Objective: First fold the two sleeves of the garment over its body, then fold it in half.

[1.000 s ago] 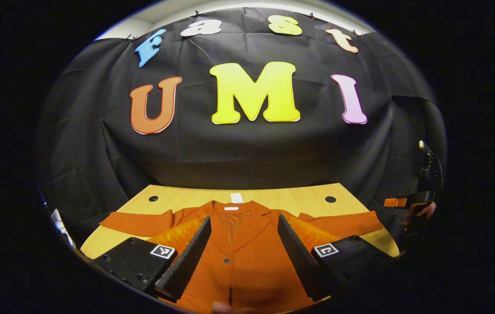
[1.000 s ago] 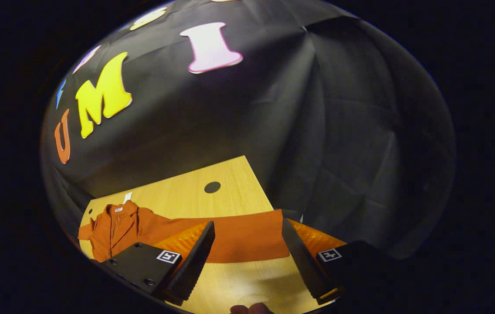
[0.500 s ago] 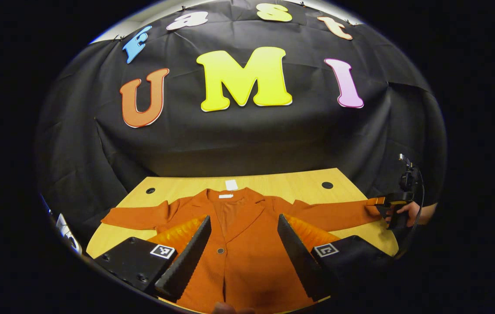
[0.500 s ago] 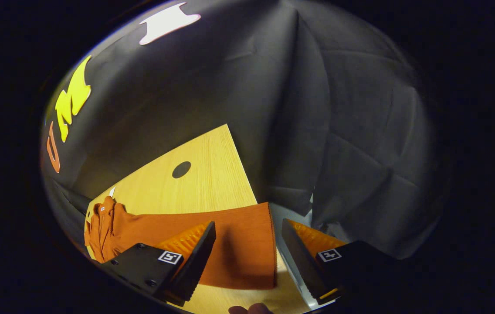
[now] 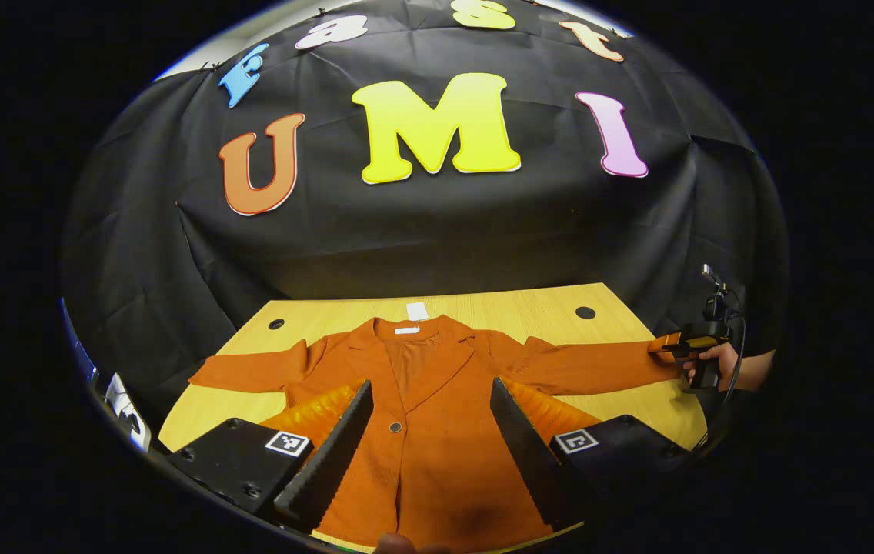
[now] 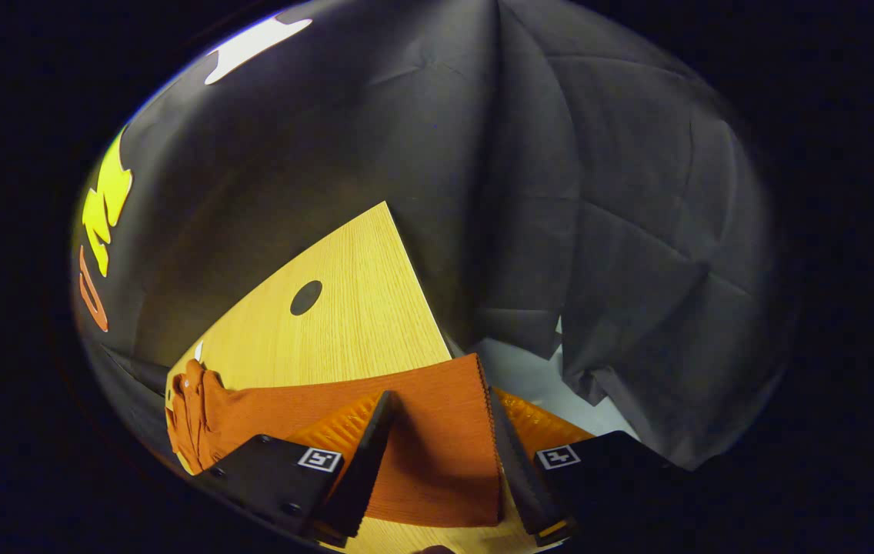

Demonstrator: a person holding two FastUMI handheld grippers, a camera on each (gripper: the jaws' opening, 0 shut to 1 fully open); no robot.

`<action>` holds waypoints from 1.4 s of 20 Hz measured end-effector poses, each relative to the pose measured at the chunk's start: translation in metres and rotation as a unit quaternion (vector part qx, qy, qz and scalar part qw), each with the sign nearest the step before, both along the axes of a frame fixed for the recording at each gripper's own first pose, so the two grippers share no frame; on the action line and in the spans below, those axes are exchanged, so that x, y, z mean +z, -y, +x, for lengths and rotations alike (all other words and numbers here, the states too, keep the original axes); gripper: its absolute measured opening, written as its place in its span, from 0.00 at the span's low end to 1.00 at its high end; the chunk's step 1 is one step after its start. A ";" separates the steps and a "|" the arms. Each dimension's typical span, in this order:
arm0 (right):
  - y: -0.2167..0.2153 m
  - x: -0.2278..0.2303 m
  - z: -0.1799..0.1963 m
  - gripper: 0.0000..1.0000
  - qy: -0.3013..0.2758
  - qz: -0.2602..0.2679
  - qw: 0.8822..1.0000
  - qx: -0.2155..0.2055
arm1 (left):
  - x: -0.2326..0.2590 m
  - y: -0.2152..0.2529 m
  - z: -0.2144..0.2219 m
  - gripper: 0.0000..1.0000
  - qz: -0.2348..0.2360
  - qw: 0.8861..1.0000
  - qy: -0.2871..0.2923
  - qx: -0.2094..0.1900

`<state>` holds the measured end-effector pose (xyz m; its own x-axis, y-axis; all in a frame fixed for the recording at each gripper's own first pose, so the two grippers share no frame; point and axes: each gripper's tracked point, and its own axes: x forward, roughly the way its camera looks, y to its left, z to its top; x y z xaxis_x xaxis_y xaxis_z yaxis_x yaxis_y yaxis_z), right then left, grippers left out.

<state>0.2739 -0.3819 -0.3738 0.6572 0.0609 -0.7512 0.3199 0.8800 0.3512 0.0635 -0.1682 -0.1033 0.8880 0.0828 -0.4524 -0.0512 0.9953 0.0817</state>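
1. On the wooden table [image 5: 529, 308] lies the orange garment [image 5: 437, 431], spread flat, front up, collar toward the booth wall, hem toward the near edge.
2. Stretched out to either side of the garment's body: the left sleeve [image 5: 252, 373] and the right sleeve [image 5: 598, 369], both flat on the tabletop, neither folded over the body.
3. Seen on the garment's front: one dark button [image 5: 395, 426] on the closing edge, below the open lapels; a small white tag [image 5: 416, 311] on the table just beyond the collar.
4. Above the lower part of the garment's body: the left gripper [image 5: 431, 438], fingers spread well apart, with the button area between them; whether the tips touch the cloth cannot be told.
5. At the cuff end of the garment's right sleeve [image 6: 437, 454], in the right gripper view: the right gripper [image 6: 437, 462], fingers apart with the cuff between them, one at each edge of the sleeve; whether they press on the cloth cannot be told.
6. In the left gripper view, at that same cuff: the right gripper [image 5: 675, 346], held by a hand [image 5: 722, 363] off the table's right edge.
7. Beyond the garment's shoulders, toward the wall: two round dark holes [image 5: 585, 312] in the tabletop, one on each side.
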 end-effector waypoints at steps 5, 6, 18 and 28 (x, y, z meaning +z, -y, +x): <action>0.012 0.008 -0.007 0.48 -0.008 -0.019 1.000 -0.012 | 0.001 -0.008 -0.002 0.99 -0.009 1.000 0.004 0.018; 0.018 0.013 -0.009 0.41 -0.009 -0.023 1.000 -0.017 | 0.002 -0.010 -0.003 0.99 -0.008 1.000 0.006 0.021; -0.023 0.107 -0.016 0.03 0.052 -0.002 0.999 -0.005 | 0.002 -0.038 -0.001 1.00 -0.019 0.998 0.036 0.037; -0.185 0.226 -0.022 0.04 0.112 -0.037 0.992 0.052 | 0.008 -0.129 -0.010 1.00 -0.033 0.996 0.084 -0.002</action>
